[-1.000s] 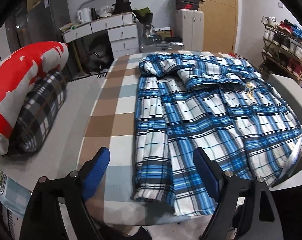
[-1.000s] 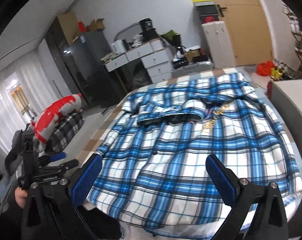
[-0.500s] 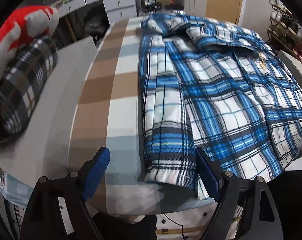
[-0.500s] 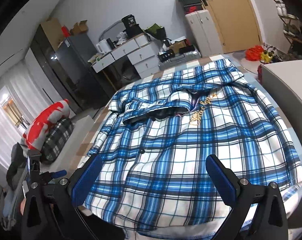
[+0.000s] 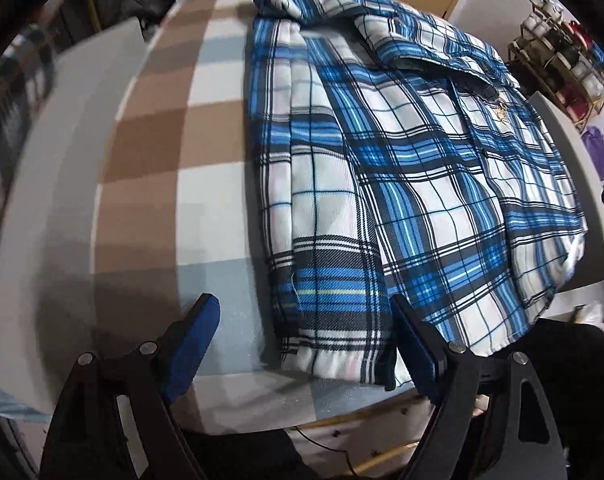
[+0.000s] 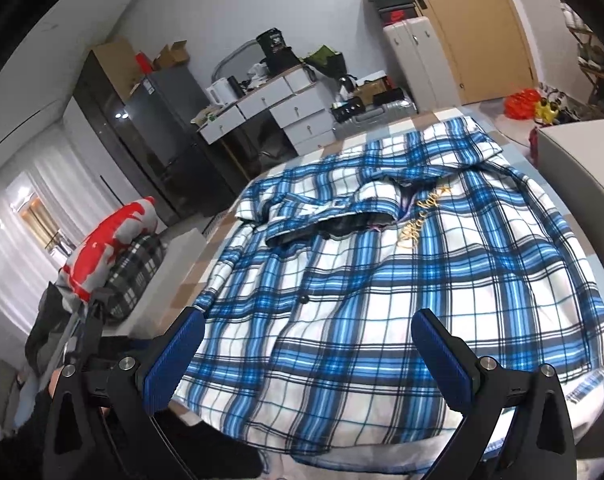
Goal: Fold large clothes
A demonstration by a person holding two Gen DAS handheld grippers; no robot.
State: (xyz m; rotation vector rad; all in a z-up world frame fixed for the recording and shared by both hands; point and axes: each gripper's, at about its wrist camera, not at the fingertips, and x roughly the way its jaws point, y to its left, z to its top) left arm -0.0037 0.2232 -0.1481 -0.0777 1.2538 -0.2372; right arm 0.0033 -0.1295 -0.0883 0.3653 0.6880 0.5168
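Note:
A large blue-and-white plaid shirt [image 5: 402,168] [image 6: 382,264] lies spread flat on a checked table cover [image 5: 150,168], collar at the far end, gold lettering on the chest. Its left sleeve is folded along the shirt's left edge, the cuff [image 5: 326,344] at the near table edge. My left gripper [image 5: 302,336] points steeply down over that cuff, open, fingers straddling it without touching. My right gripper [image 6: 306,344] hovers open above the shirt's near hem, nothing between its blue pads.
A red-and-white pillow on a dark checked one [image 6: 118,248] sits left of the table. Beyond stand a white desk with drawers [image 6: 278,108], a dark fridge [image 6: 162,128] and a door. A shoe rack [image 5: 562,60] is at the right. A white surface [image 6: 582,160] borders the table's right side.
The left gripper has tipped downward and come closer to the near table edge, so the sleeve cuff now sits between its fingers. The right gripper has hardly moved.

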